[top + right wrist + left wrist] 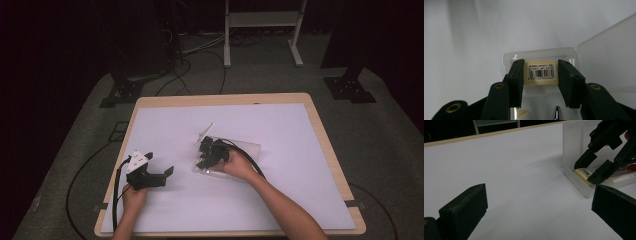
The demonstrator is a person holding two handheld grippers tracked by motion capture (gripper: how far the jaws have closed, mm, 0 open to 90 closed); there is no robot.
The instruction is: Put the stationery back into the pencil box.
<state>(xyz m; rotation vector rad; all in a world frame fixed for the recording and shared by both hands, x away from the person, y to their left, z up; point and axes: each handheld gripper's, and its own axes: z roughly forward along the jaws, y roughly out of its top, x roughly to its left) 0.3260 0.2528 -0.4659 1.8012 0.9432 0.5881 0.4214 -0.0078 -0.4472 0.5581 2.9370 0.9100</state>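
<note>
A cream eraser (541,67) with a barcode label lies at one end of a clear plastic case (539,53), whose lid (609,62) is open. My right gripper (541,77) reaches down into the case, and both pads rest against the eraser's sides. In the left gripper view the same eraser (582,172) shows between the right gripper's (591,170) tips, inside the case (576,183). In the high view the right gripper (205,152) is over the case (247,147) at the table's middle. My left gripper (161,175) stands open and empty to the left, jaws wide (540,207).
A pen tip (556,112) and a white piece (524,115) also lie in the case. A white sheet (280,190) covers the wooden table (330,150). Cables and stand legs (227,50) are on the floor beyond the far edge.
</note>
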